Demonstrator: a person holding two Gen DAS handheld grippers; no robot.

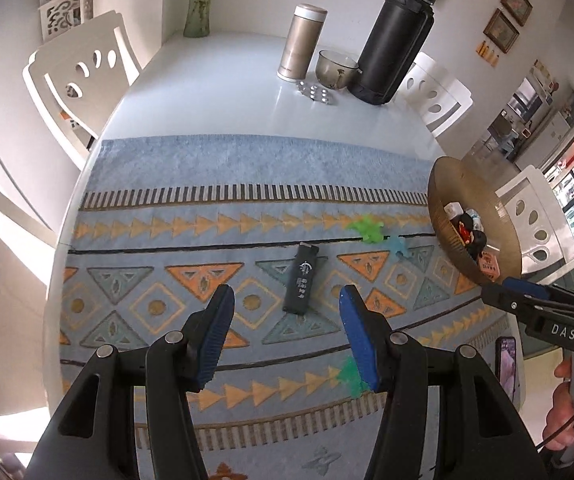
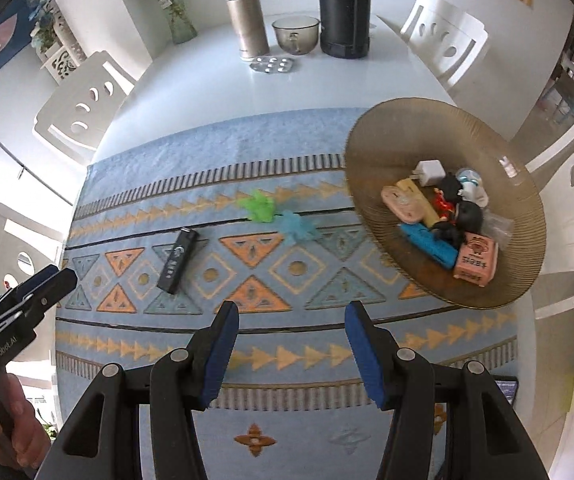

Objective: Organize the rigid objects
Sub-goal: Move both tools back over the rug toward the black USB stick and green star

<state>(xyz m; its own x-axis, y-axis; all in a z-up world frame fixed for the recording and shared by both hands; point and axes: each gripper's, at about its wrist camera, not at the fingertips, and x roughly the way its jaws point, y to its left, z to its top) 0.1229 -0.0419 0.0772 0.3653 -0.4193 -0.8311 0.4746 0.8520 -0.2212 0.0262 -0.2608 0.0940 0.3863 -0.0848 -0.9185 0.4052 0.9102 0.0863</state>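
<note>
Holding charger, figurines, pink box: brown bowl at mat's right edge. Black lighter mid-mat, open room around. Left gripper, right gripper both wide, empty.

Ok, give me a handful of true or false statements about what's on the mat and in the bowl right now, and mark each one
1. The black lighter lies on the patterned mat, outside the brown bowl. True.
2. The left gripper is clamped on the lighter. False: its jaws are open and hold nothing; the lighter lies on the mat beyond its tips.
3. The brown bowl holds several small items, among them a white charger and a pink box. True.
4. The right gripper carries the green toy. False: it is open and empty; the toy lies on the mat.
5. The tall black flask lies on its side. False: it stands upright.
</note>
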